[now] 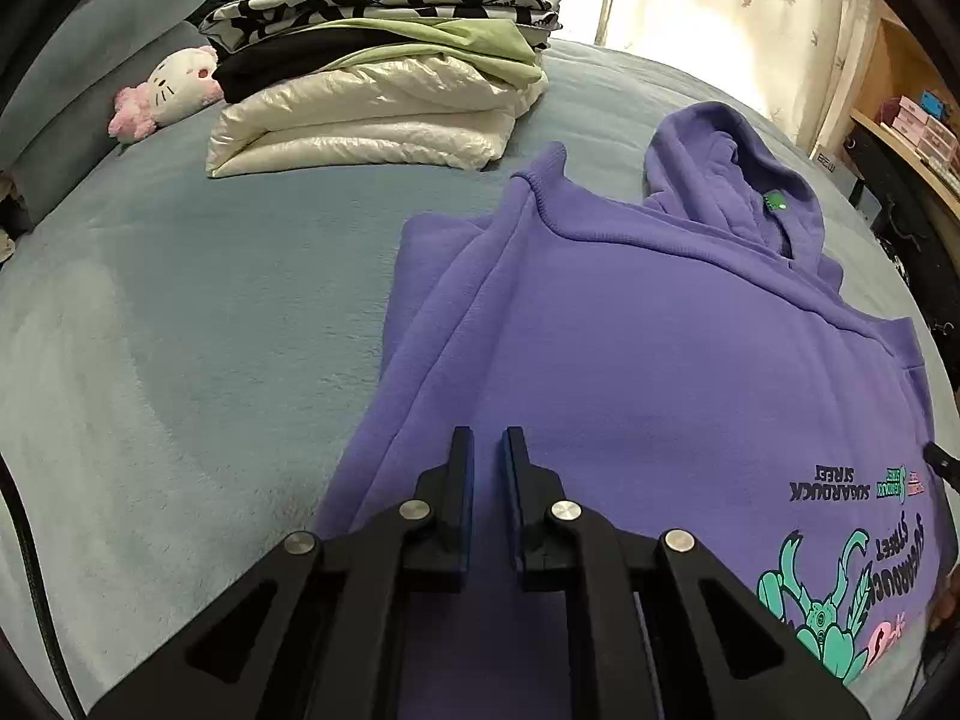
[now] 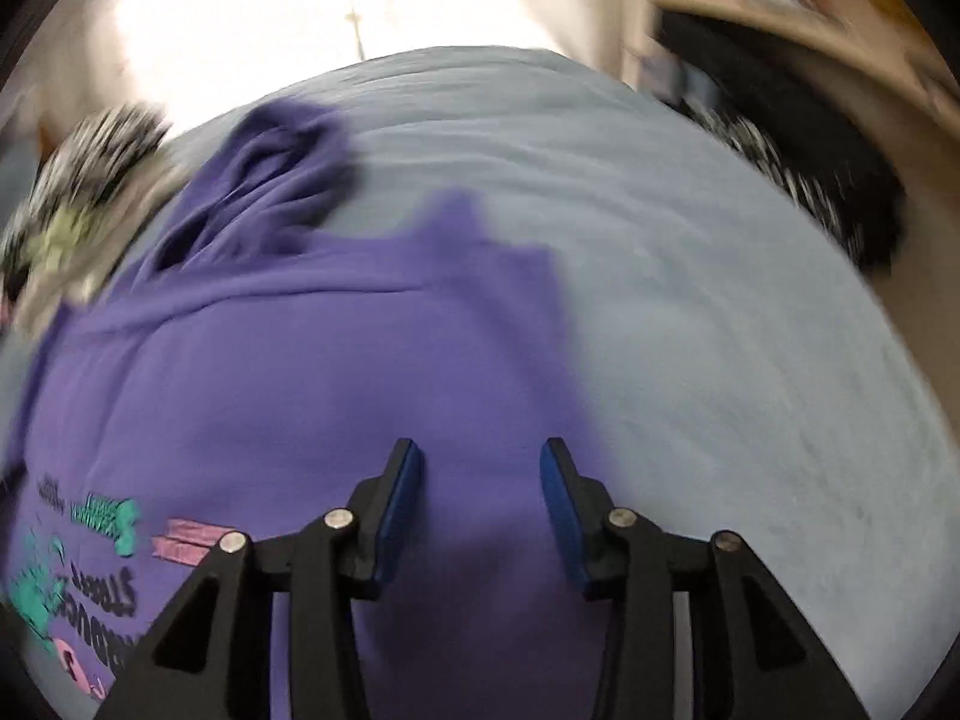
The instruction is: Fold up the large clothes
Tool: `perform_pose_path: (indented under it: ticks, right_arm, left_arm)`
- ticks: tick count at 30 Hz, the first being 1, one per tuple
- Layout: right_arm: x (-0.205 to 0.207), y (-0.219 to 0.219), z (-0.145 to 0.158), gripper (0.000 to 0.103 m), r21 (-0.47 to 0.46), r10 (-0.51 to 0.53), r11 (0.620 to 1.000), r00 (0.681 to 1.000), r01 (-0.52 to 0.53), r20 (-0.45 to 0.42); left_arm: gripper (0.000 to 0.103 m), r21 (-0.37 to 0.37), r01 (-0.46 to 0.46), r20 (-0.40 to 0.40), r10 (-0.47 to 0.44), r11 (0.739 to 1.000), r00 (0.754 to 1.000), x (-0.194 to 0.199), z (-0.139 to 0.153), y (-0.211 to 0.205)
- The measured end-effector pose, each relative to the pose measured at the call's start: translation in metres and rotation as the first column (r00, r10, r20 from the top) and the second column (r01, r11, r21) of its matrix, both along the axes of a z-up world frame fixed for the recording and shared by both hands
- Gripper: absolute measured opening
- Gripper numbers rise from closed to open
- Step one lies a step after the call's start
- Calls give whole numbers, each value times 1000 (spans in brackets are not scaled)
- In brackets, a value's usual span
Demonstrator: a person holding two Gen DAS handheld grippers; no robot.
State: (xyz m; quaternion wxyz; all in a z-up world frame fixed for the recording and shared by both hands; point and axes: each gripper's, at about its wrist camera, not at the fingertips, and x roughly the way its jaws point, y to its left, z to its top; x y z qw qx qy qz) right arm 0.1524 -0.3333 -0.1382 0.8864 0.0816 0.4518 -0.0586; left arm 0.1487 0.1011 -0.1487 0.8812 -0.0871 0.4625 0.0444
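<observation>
Hoodie: a purple hoodie [image 1: 630, 360] lies spread on the bed, print side up, with a teal and pink graphic [image 1: 840, 588] and dark lettering near its lower part; both sleeves are folded in over the body.
Hood: the hood [image 1: 738, 180] lies flat at the far end, a small green label showing inside the neck.
Left hand-held gripper: the left hand-held gripper [image 1: 486, 450] hangs over the hoodie's left side near its edge — its blue-padded jaws are drawn almost together, with only a narrow slit between them and no cloth caught there.
Right hand-held gripper: the right hand-held gripper [image 2: 480, 462] hangs over the hoodie's right edge, jaws standing apart with nothing pinched; this view is smeared by motion blur.
Bed: a pale blue fleecy bed cover [image 1: 180, 330] carries everything.
Folded stack: well apart from the hoodie, towards the far left, sits a pile of folded clothes [image 1: 384, 66] — a shiny cream jacket at the bottom, black and light green pieces above, a black-and-white patterned one on top.
Plush toy: a white and pink plush toy [image 1: 168, 90] lies just beside the pile.
Surroundings: light curtains [image 1: 720, 0] hang behind the bed and a wooden shelf [image 1: 900, 126] stands at the right.
</observation>
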Motion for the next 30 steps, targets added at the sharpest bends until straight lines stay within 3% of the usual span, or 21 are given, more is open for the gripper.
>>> perform_pose_path:
  ticks: [1, 6, 13, 19, 24, 30]
  right_arm:
    - [-2, -4, 3, 20, 16, -9, 1000, 1000, 9, -3]
    - [-9, 16, 17, 23, 16, 3, 1000, 1000, -2, -15]
    - [-51, 91, 37, 24, 129, 192, 972, 981, -194, 28]
    - [-76, 148, 21, 25, 154, 326, 935, 945, -320, -12]
    - [-79, 135, -1, 25, 156, 281, 951, 956, -267, -80]
    - [-94, 54, -2, 25, 89, 48, 995, 996, -41, -72]
  left_arm:
    - [9, 12, -6, -3, 6, 1000, 1000, -1, 1, -2]
    - [10, 36, -17, -16, 18, 999, 1000, -6, 14, -10]
    - [14, -2, 31, 0, -31, 1000, 1000, -51, 36, -23]
    - [16, 6, 81, -55, -80, 997, 995, -73, 24, -44]
    - [16, 35, 72, -73, -69, 997, 995, -78, 14, -44]
    - [16, 3, 20, -88, -20, 1000, 996, -84, 9, -27]
